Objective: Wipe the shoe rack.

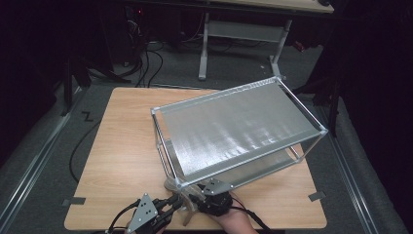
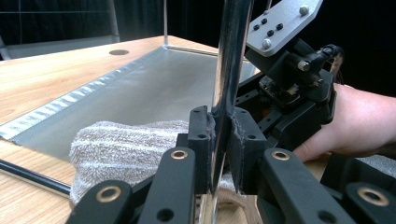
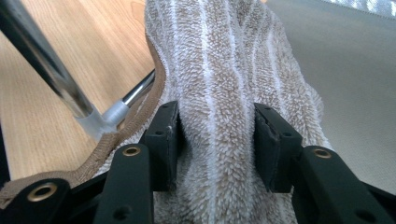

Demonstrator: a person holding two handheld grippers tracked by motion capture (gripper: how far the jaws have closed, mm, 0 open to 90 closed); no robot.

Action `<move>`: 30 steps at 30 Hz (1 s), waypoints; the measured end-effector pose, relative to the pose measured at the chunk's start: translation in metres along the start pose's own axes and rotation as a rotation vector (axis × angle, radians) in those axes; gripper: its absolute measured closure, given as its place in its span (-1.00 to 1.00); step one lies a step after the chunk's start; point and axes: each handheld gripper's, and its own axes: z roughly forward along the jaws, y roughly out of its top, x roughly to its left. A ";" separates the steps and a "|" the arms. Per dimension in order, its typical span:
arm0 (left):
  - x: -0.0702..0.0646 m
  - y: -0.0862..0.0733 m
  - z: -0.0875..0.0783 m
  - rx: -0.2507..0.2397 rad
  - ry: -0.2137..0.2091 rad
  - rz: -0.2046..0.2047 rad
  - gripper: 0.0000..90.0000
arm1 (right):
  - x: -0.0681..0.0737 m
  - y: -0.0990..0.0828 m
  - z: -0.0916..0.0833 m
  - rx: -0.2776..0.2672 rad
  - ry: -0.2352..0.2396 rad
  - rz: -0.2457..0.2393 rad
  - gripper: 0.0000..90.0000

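With the left hand-held gripper (image 2: 219,154) clenched on the rack's near corner post (image 2: 229,70) to steady it, the right hand-held gripper (image 3: 217,144) grasps the striped towel (image 3: 219,70) lying at the lower shelf's (image 2: 154,88) edge, so the next move likely pushes it further in.

Wooden table (image 1: 122,161) under metal rack (image 1: 234,126).

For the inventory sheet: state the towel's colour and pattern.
Towel: beige with thin white stripes, clearest in the right gripper view.

A wooden worktop (image 1: 122,146) stands on grey floor (image 1: 44,161), with black cables (image 1: 146,63) and a white-legged desk (image 1: 243,29) behind.
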 end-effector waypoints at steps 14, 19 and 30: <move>-0.001 0.000 0.000 0.000 0.005 0.005 0.78 | -0.044 -0.015 -0.017 0.021 -0.155 0.086 0.43; -0.001 0.000 0.000 0.001 0.006 0.006 0.78 | -0.074 -0.026 -0.032 0.022 -0.243 0.113 0.48; -0.001 0.001 0.000 0.003 0.006 0.003 0.78 | -0.136 -0.058 -0.070 0.013 -0.429 0.242 0.44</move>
